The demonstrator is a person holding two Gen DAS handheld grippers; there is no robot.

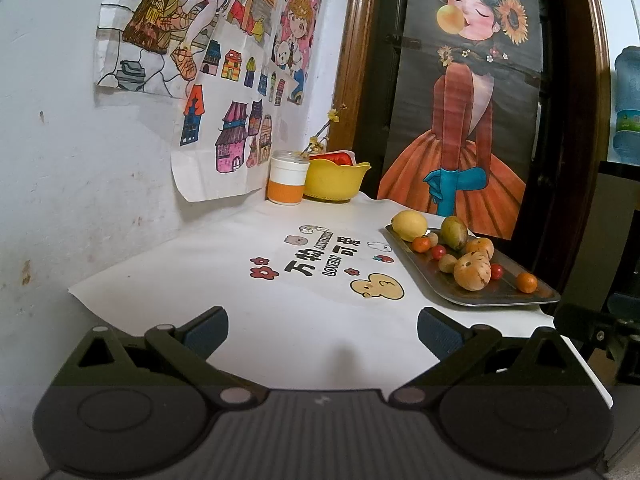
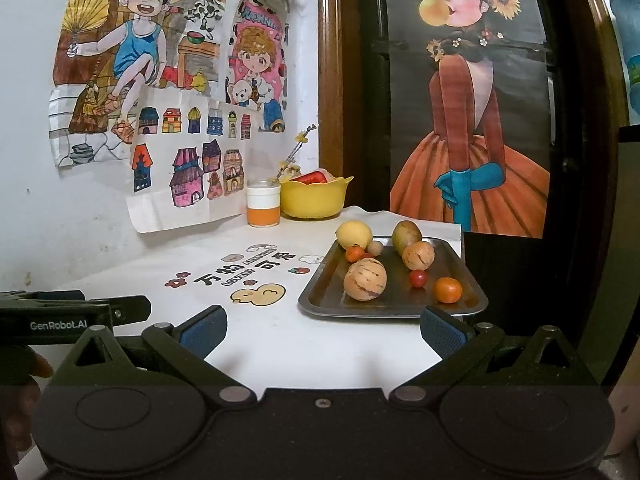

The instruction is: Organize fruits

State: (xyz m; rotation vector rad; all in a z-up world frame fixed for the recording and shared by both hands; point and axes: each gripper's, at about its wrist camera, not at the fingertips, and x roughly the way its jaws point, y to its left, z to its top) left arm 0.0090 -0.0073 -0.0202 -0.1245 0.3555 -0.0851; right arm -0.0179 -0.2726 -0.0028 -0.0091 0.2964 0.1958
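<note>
Steel, dull and grey, the tray (image 2: 316,300) is the biggest thing that matters here. It sits on the right side of the white cloth (image 2: 280,344), its long axis running from the near edge toward the far right corner of the table, where the poster (image 2: 472,128) hangs behind it. All the loose fruit lies on it.

At the far left of the cloth, against the wall, stands the yellow bowl (image 2: 312,200) with something red inside, and just beside it a white and orange cup (image 2: 263,204). The bowl is well apart from the tray, and I judge it the likely place for sorted fruit.

On the tray, going down in size: 2 striped melons, one near (image 2: 365,279) and one farther right (image 2: 418,255); a lemon (image 2: 354,234) at the far left corner; a green mango (image 2: 406,236) at the far end; 2 small oranges (image 2: 447,289); a few cherry tomatoes (image 2: 418,278).

The right gripper (image 2: 322,334) is spread wide with nothing between its pads, and the near rim of the tray lies straight ahead of it, the near melon just beyond. The left gripper (image 1: 322,332) is spread and empty too, but from it the tray lies off to the right and farther away.

So the right hand is the nearer one, needing only a short forward reach.
</note>
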